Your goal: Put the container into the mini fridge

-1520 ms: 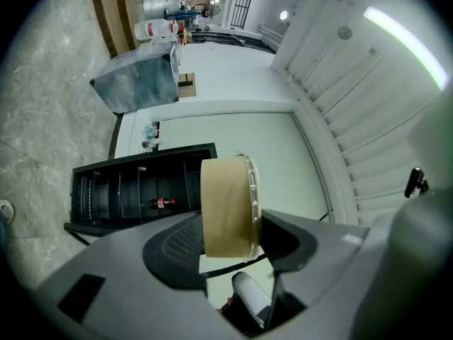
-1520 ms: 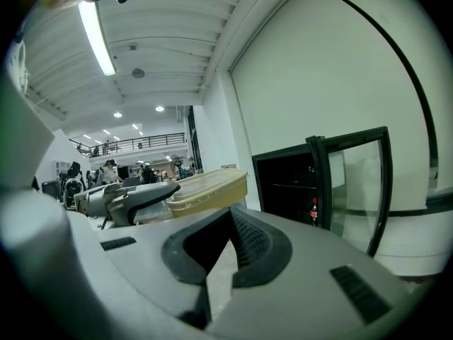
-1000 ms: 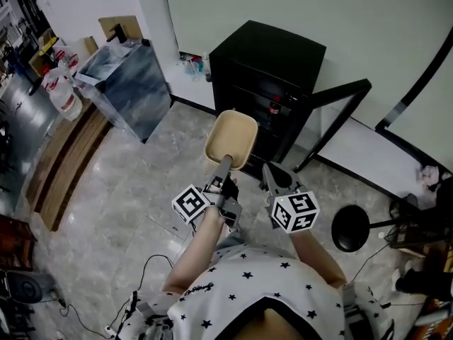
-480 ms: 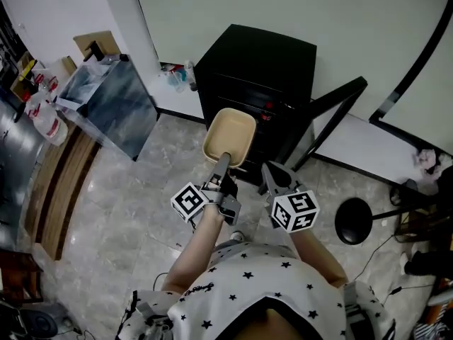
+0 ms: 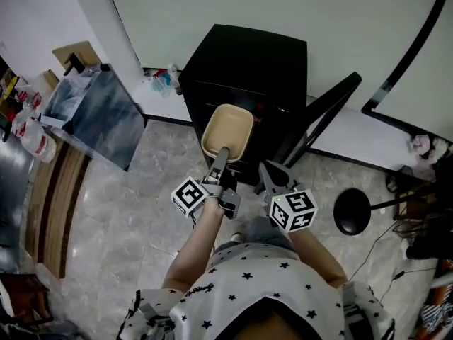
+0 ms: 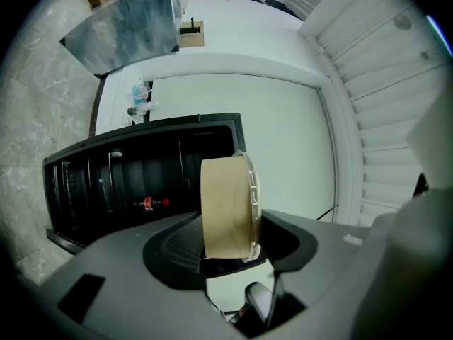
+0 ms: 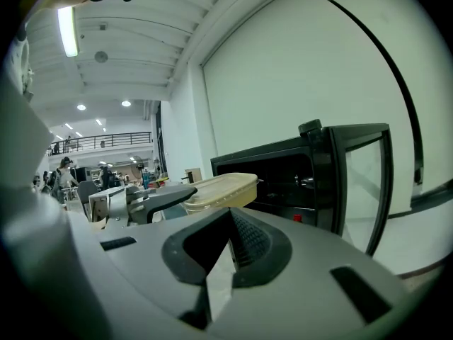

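Note:
My left gripper (image 5: 221,152) is shut on the near rim of a tan, lidded container (image 5: 228,129) and holds it out level in front of the black mini fridge (image 5: 248,59). The fridge door (image 5: 327,113) stands swung open to the right. In the left gripper view the container (image 6: 226,207) shows edge-on between the jaws, with the dark fridge shelves (image 6: 127,183) behind it. My right gripper (image 5: 271,176) hangs just right of the container, shut and holding nothing. The right gripper view shows the container (image 7: 221,187) to the left of the fridge opening (image 7: 283,179).
A red-labelled item (image 6: 152,203) lies on a fridge shelf. A plastic-wrapped cabinet (image 5: 92,115) stands at the left, with bottles (image 5: 161,81) by the wall. A black round stand base (image 5: 352,211) sits on the marble floor at the right, beside cables.
Both grippers and the held container have moved forward towards the open fridge. The fridge now sits nearer and more central in the head view.

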{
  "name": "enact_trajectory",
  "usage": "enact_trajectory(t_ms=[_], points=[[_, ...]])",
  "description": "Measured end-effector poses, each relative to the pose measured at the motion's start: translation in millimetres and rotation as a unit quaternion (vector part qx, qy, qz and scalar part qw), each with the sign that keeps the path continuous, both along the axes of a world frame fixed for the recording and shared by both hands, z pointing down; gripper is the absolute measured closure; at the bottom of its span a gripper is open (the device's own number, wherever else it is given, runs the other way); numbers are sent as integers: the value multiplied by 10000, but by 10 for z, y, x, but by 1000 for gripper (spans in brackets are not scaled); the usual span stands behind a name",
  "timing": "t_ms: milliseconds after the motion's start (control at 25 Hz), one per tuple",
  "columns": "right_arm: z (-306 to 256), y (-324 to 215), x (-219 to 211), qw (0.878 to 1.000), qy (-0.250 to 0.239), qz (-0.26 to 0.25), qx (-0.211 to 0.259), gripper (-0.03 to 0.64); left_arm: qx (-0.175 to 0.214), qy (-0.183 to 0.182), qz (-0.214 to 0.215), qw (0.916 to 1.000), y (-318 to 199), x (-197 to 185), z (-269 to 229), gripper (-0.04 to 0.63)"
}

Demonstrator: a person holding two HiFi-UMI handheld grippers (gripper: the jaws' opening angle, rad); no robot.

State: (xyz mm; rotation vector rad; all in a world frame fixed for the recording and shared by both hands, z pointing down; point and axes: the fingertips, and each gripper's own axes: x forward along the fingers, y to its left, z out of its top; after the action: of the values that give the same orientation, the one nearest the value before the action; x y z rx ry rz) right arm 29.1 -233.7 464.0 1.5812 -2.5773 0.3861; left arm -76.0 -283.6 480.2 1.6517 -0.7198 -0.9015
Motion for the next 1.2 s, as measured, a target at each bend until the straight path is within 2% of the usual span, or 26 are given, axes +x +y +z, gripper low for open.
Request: enact_trajectory(t_ms=[520,720,1200], points=[[107,-493,70,9999,-33,-18,-102,624,-144,-26,148,9998,-643,268,229,365],[102,-643,98,9999,-39,-77,-124,624,-354,-2,140,9993,-817,339,355,365],[194,-853,142,9995,-35,-244,-213,624,-521,-12,140,9985,-1110,511,514,365]])
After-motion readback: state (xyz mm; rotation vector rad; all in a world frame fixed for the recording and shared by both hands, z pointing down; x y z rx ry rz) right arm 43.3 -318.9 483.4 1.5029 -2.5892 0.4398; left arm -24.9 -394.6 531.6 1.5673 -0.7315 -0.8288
